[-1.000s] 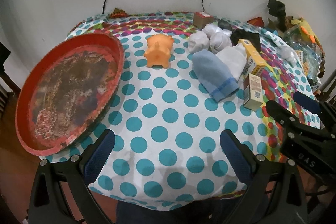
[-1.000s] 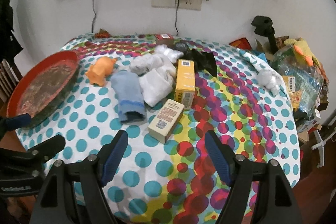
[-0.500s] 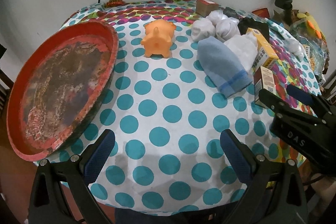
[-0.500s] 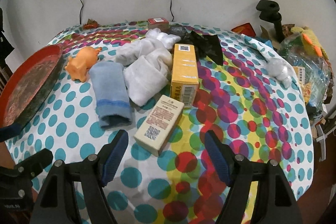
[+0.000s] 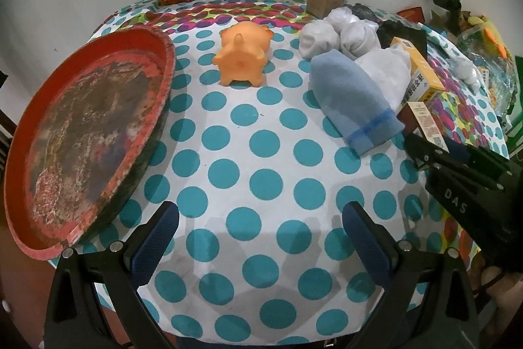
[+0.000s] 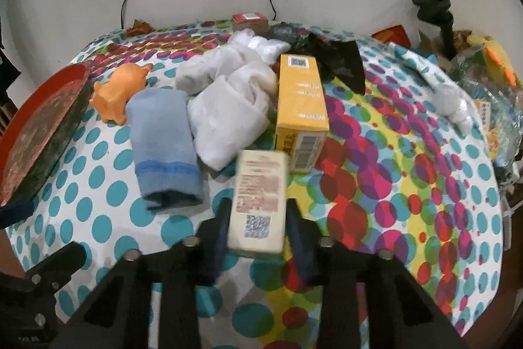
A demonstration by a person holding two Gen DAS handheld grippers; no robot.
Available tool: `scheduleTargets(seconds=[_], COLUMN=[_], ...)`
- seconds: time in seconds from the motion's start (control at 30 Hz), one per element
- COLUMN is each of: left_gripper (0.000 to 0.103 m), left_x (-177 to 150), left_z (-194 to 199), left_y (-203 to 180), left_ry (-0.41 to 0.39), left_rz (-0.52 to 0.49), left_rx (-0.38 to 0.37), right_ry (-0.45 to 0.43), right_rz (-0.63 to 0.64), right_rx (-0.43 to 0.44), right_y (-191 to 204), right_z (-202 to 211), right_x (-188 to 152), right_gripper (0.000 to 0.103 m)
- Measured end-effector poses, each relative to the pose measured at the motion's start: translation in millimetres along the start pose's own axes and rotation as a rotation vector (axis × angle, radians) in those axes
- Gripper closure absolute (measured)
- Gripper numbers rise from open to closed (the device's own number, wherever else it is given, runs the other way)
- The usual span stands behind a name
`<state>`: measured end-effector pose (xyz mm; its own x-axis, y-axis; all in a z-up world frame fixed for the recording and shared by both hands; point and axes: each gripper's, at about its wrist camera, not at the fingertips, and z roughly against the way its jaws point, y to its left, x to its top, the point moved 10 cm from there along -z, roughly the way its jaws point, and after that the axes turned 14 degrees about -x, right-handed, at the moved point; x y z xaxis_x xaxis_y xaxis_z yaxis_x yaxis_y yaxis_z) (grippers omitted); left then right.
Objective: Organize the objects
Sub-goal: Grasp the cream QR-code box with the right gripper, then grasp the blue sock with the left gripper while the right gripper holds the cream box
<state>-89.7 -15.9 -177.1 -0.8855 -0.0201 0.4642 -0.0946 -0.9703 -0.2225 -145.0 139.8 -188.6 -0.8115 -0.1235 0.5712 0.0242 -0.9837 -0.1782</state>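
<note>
Polka-dot surface [image 5: 261, 152] carries the clutter while the right hand-held gripper [image 6: 256, 228] is closing on the cream box [image 6: 258, 201] between its jaws, the left hand-held gripper [image 5: 260, 237] gaping empty; next, probably, a lift toward the red tray [image 5: 19, 136].

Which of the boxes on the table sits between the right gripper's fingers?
The cream box with the QR code, between the closing right gripper fingers. The yellow box lies beyond it; the small red-topped box sits by the wall.

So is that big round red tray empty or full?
Empty: the round red tray shows only its worn, mottled floor; the orange pig toy stands outside it.
</note>
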Motion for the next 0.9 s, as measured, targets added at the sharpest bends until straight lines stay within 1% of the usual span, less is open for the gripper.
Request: scheduleTargets(seconds=[0.2, 0.3, 0.47, 0.57, 0.67, 0.73, 0.77, 0.9], left_gripper=[0.003, 0.003, 0.003, 0.003, 0.003, 0.003, 0.003, 0.004], left_x=[10.4, 19.8, 31.9, 38.1, 45.8, 52.9, 56.7, 66.5], left_z=[-1.5, -3.0, -14.6, -21.4, -25.6, -26.4, -27.0, -36.8], left_y=[-12.9, -23.7, -41.9, -48.6, -53.5, -59.5, -61.3, -62.3], left_ry=[-0.009, -0.022, -0.012, -0.011, -0.027, -0.055, -0.069, -0.068], left_rz=[-0.009, -0.022, -0.011, -0.007, -0.002, -0.006, -0.011, 0.001], left_rx=[-0.022, -0.037, -0.099, -0.110, -0.126, -0.162, -0.168, -0.156], right_ry=[-0.028, -0.025, -0.023, -0.015, -0.013, -0.015, -0.019, -0.028], right_rz=[-0.011, -0.034, -0.079, -0.096, -0.121, -0.137, -0.141, -0.143], right_rx=[0.026, 0.042, 0.066, 0.081, 0.095, 0.107, 0.109, 0.126], right_y=[-10.4, -20.8, -39.4, -45.7, -51.5, -54.5, -55.6, -54.6], right_z=[11.4, 19.0, 27.7, 27.8, 27.9, 28.8, 29.3, 30.8], right_x=[-4.2, -10.5, -22.7, -29.1, -33.3, -35.2, -35.8, -35.9], right_gripper=[0.073, 0.073, 0.073, 0.073, 0.073, 0.073, 0.073, 0.073])
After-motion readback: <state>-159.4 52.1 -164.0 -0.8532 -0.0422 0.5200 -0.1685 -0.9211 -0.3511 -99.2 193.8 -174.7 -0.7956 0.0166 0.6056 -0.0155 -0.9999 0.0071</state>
